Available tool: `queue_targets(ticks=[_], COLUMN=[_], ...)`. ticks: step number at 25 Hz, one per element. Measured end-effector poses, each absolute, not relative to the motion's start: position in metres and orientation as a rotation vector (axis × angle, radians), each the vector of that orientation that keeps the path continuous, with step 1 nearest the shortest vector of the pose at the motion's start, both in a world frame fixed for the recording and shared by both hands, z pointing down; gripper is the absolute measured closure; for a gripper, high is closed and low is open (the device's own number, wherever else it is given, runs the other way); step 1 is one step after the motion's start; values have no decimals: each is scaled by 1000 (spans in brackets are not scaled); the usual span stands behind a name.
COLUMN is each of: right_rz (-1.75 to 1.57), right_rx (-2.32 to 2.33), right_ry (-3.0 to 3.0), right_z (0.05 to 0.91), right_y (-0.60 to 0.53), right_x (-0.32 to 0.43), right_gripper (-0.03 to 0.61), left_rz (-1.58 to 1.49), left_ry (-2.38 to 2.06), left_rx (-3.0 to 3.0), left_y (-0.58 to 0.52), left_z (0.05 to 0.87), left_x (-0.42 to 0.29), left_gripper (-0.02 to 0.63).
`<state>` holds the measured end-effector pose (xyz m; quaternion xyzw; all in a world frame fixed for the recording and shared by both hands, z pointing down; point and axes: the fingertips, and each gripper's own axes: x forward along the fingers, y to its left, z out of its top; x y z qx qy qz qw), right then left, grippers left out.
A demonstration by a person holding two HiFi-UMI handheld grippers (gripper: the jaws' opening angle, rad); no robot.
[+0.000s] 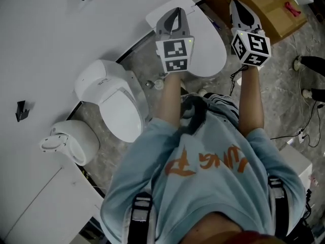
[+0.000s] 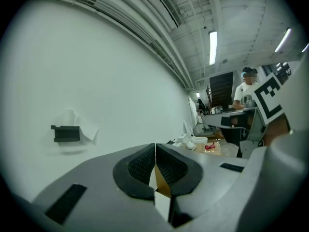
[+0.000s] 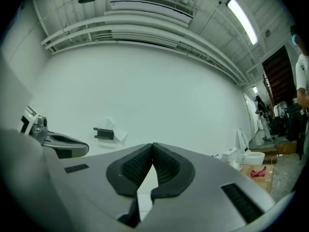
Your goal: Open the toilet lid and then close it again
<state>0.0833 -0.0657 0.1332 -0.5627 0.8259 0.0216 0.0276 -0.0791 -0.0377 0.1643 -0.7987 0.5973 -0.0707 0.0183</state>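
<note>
The toilet (image 1: 199, 19) stands against the white wall (image 1: 76, 34), straight ahead of the person, and its lid (image 1: 210, 55) lies down flat. In the head view, the left tongs (image 1: 177, 11) hang above the toilet's left part, near the end that meets the wall. They point level at the wall rather than down at the lid. The right tongs (image 1: 238, 6) are just off the toilet's right side, in line with a cardboard box (image 1: 259, 9) that sits to the right of the toilet. Neither pair touches the lid.

The left gripper view shows the left tongs (image 2: 155, 166) with their ribbed pads pressed together and nothing between them. The right gripper view shows the right tongs (image 3: 152, 163) closed the same way, also empty. Both views face the wall above the toilet, where a small black bracket (image 2: 66, 133) is fixed.

To the left of the toilet, along the same wall, stands a second toilet (image 1: 119, 105) with its lid down. Farther left is a round white fixture (image 1: 71, 141).
</note>
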Motion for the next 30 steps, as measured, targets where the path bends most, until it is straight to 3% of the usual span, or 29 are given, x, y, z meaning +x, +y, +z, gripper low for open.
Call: queue_targets(ticks=[11, 30], right_rz=[-222, -604], right_rx=[-1831, -1765], right_ry=[2609, 2922], right_z=[238, 460], right_y=[-99, -55], right_x=[91, 83], right_gripper=[566, 566], left_rz=[-502, -1093], left_ry=[1908, 1826], left_rx=[-2593, -2813], left_y=[-50, 18], left_z=[273, 494], left_x=[-83, -49], left_gripper=[586, 585])
